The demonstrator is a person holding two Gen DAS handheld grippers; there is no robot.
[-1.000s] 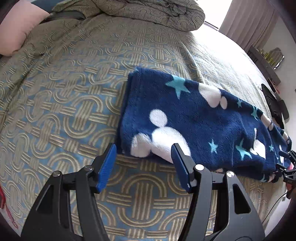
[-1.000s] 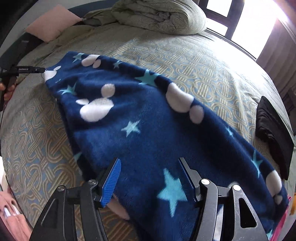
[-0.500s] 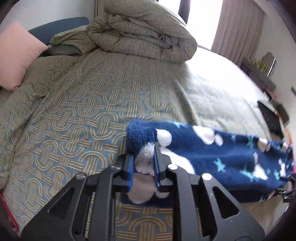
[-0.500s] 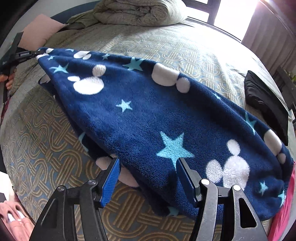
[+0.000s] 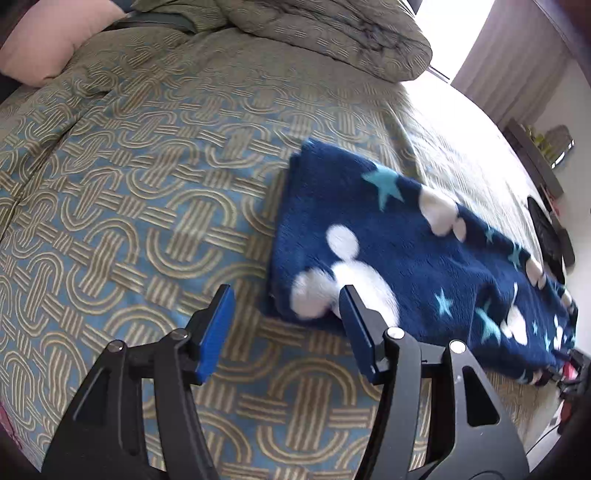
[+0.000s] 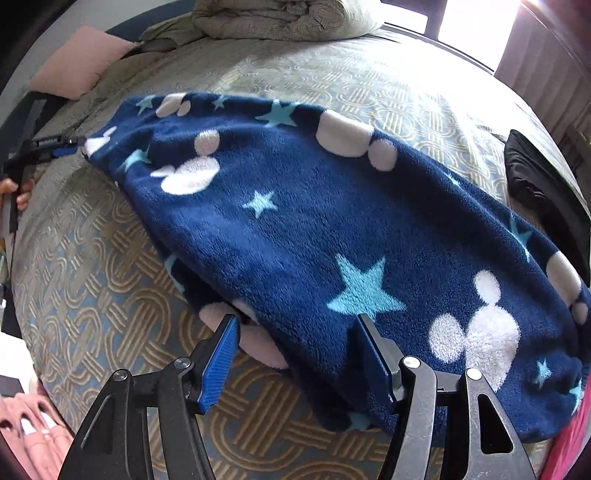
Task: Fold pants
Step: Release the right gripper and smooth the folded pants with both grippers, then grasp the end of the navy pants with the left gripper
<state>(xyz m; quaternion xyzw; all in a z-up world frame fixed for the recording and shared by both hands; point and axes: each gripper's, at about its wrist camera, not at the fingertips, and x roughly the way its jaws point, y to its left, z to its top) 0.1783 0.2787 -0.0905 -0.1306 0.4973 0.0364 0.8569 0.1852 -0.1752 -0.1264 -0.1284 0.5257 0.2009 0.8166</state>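
Note:
Navy fleece pants with white mouse heads and light blue stars lie folded lengthwise on the patterned bedspread. My left gripper is open and empty, just short of one narrow end of the pants. My right gripper is open at the near long edge of the pants, with the fabric edge between its pads. The left gripper also shows far left in the right wrist view, at the far end of the pants.
A bunched duvet lies at the head of the bed and a pink pillow at the far left. A black folded garment lies on the bed's right side. Curtains hang beyond.
My left gripper was shut on the pants' end half a second ago; it has let go, opened and drawn back. The end lies flat on the bed. The right gripper stays open.

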